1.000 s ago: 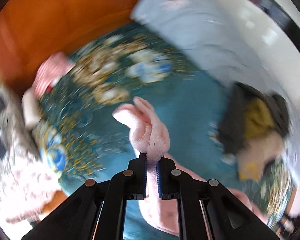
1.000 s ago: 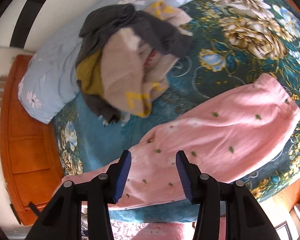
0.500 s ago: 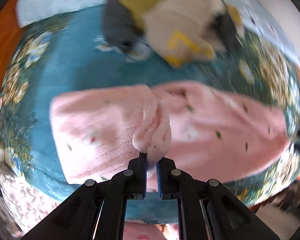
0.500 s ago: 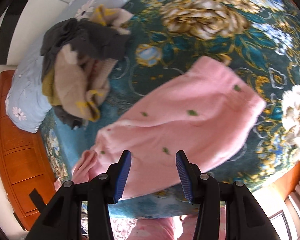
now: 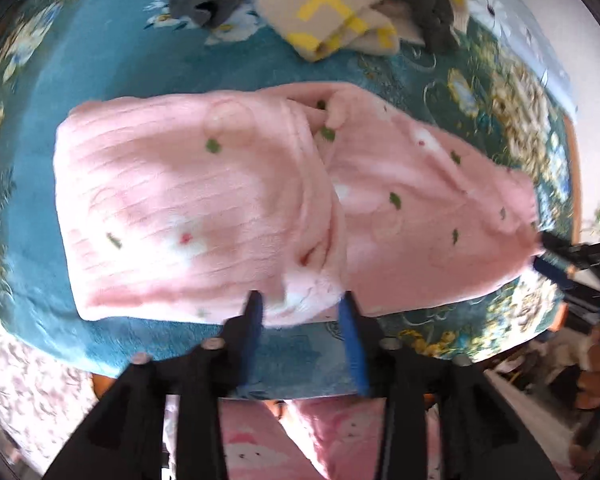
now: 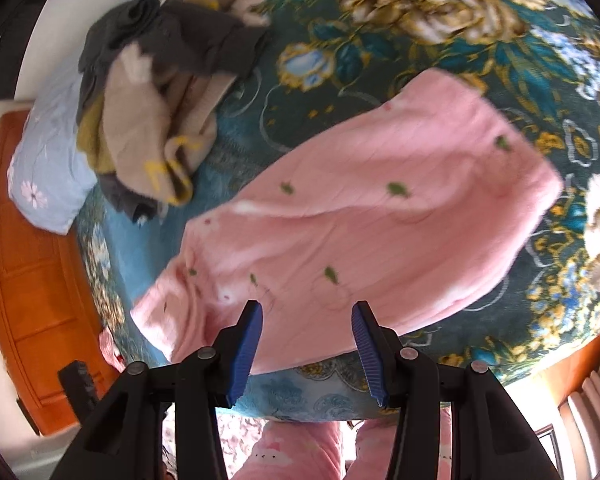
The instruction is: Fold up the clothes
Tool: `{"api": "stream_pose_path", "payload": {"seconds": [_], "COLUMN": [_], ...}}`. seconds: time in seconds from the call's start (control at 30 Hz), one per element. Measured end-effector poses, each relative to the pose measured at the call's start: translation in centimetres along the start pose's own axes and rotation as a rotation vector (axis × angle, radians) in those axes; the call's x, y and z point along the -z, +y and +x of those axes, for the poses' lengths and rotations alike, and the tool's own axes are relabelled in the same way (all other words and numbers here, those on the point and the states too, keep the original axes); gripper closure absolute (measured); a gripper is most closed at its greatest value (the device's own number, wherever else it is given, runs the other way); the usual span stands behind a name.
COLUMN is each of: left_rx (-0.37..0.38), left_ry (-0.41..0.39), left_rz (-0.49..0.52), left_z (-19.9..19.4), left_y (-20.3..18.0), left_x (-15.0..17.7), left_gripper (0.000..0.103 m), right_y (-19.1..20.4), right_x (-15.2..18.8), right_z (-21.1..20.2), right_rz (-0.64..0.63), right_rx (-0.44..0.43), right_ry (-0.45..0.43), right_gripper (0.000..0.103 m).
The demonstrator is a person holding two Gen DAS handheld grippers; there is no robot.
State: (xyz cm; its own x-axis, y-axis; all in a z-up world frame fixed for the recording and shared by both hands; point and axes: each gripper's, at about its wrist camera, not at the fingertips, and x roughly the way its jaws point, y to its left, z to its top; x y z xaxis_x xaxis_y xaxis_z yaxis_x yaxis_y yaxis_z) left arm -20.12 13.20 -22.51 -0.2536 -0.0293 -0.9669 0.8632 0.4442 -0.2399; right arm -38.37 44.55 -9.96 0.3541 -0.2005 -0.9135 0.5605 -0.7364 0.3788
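One pink garment (image 5: 228, 200) with small green specks lies flat on the bed's teal floral blanket (image 5: 100, 60), one end folded back over the rest so a thick fold runs across its middle. It sits just ahead of the left hand-held gripper (image 5: 300, 308), whose two blue-padded jaws stand apart with the garment's near edge bunched between them, not pinched. The right hand-held gripper (image 6: 306, 320) hangs over the same garment (image 6: 360, 220) too, jaws spread wide and holding nothing. Beyond the garment, further from both grippers, is one heap of clothes (image 6: 156, 92), grey, beige and yellow. Past that lies one pale blue flowered pillow (image 6: 48, 168), against an orange wooden headboard (image 6: 28, 300).
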Motion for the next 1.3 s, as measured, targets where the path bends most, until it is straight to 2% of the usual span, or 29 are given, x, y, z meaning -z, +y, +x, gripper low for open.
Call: {"api": "stream_pose_path", "payload": {"seconds": [0.07, 0.13, 0.27, 0.37, 0.47, 0.63, 0.73, 0.83, 0.9, 0.97, 1.07, 1.2, 1.3], "left_rx": [0.027, 0.003, -0.07, -0.081, -0.088, -0.138, -0.146, -0.146, -0.143, -0.137, -0.124, -0.107, -0.103], "left_ry": [-0.024, -0.052, -0.102, -0.14, -0.181, -0.154, -0.127, -0.11, -0.112, -0.119, -0.127, -0.127, -0.112], "left_rz": [-0.032, -0.079, -0.257, -0.401, -0.506, -0.597, -0.622, -0.636, -0.64, -0.641, -0.635, -0.617, -0.612], "left_z": [-1.3, -2.6, -4.9, -7.1, -9.2, -10.0, -9.3, -8.8, -8.9, -9.0, -9.0, -8.2, -7.2], "left_y": [1.2, 2.9, 8.0, 12.0, 14.9, 18.2, 19.1, 19.5, 19.7, 19.6, 19.4, 19.5, 19.7], "left_x": [0.4, 0.8, 1.5, 2.6, 4.3, 7.1, 8.3, 9.0, 8.8, 8.4, 7.7, 6.9, 6.6], "left_gripper": [0.058, 0.058, 0.058, 0.058, 0.058, 0.058, 0.058, 0.058, 0.058, 0.058, 0.058, 0.058, 0.058], "right_y": [1.2, 3.0, 6.6, 8.8, 10.0, 11.2, 11.5, 12.0, 12.9, 14.1, 16.1, 18.2, 17.5], "right_x": [0.4, 0.8, 1.9, 2.6, 2.7, 2.4, 2.1, 2.3, 2.8, 3.4, 4.0, 5.2, 5.3], "right_z": [1.5, 3.4, 7.6, 11.1, 13.9, 17.9, 19.1, 19.3, 19.1, 18.3, 16.1, 10.6, 9.6], "right_rz": [-0.037, -0.095, -0.212, -0.268, -0.271, -0.254, -0.233, -0.219, -0.236, -0.275, -0.349, -0.483, -0.498], "right_rx": [-0.011, -0.032, -0.062, -0.073, -0.072, -0.057, -0.039, -0.053, -0.072, -0.08, -0.111, -0.158, -0.092], "right_ry": [0.027, 0.064, 0.146, 0.197, 0.227, 0.262, 0.253, 0.26, 0.276, 0.265, 0.223, 0.06, 0.012], "right_gripper": [0.053, 0.053, 0.048, 0.046, 0.044, 0.043, 0.043, 0.048, 0.075, 0.089, 0.091, 0.091, 0.091]}}
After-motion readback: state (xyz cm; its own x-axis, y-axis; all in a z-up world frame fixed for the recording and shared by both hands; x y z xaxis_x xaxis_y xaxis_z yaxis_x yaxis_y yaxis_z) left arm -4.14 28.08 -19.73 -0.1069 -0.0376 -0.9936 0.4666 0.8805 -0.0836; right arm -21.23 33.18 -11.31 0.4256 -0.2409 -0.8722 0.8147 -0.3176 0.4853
